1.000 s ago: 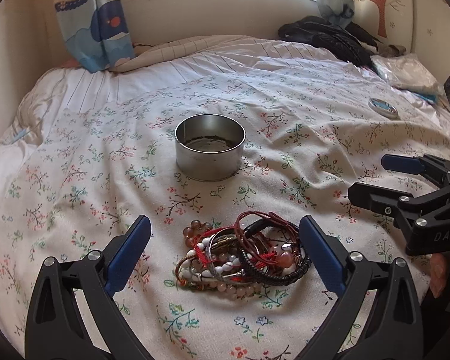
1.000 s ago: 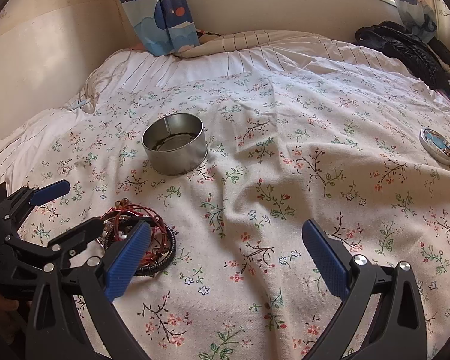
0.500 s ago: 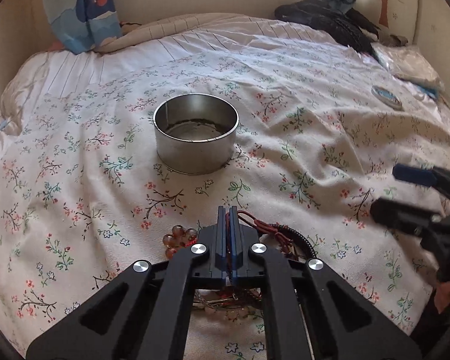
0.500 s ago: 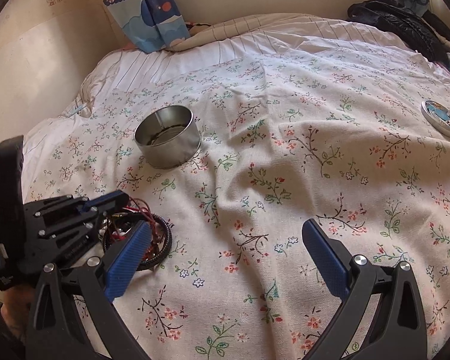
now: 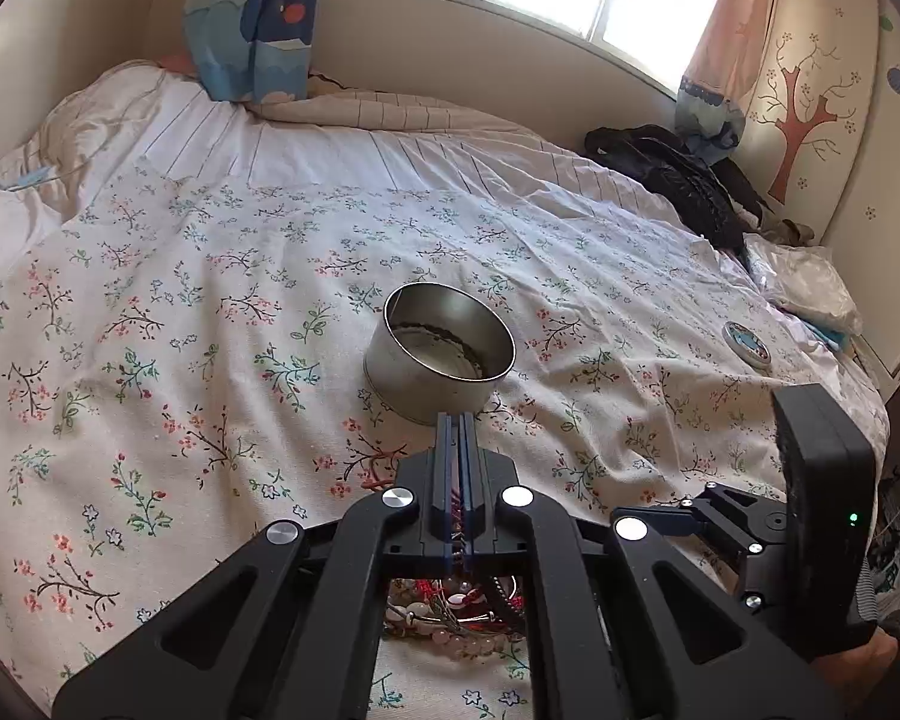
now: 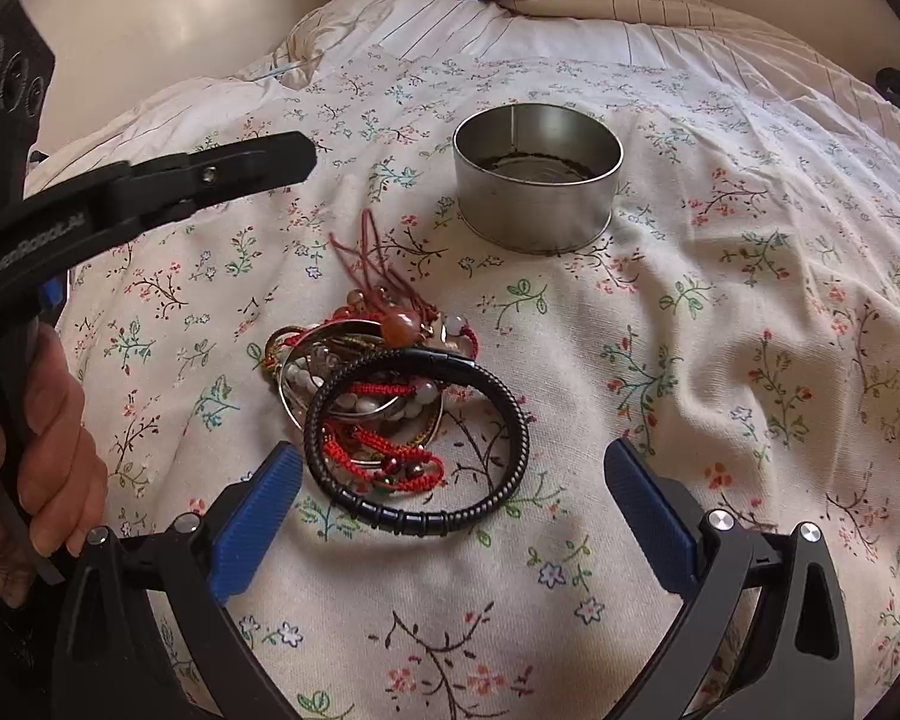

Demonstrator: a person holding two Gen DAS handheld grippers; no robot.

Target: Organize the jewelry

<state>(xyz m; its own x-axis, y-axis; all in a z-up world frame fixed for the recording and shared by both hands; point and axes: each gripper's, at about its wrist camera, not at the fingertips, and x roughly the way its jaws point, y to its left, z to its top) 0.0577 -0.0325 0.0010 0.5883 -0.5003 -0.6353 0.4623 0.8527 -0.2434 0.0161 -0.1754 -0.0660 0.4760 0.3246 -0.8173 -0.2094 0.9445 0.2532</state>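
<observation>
Left wrist view: the left gripper [image 5: 455, 438] was spread wide over the jewelry pile [image 5: 456, 606] a sec ago, now its jaws are pressed tight together. Looks like a thin red cord runs between the pads, but tbh I can't tell if it's properly pinched or the jaws closed on nothing much. The pile sits on the floral bedspread [image 5: 180, 312], mostly hidden under the gripper's frame. The metal tin [image 5: 441, 360] is just past the tips, open side up, no jewelry in it afaict.

Right wrist view: this cam has swung in close and tilted down compared w/ a sec ago, so the right gripper [image 6: 450, 504] now hangs over the pile [image 6: 390, 396]. Jaws spread wide, nothing between the pads yet. A black braided bangle [image 6: 417, 438] lies nearest, its front edge between the two blue pads [image 6: 258, 516]; beads and red cords are tangled behind it, tin [image 6: 537, 180] further back.

My guess: sorting has barely started, both grippers going for the same heap, so snagging could be an issue.
</observation>
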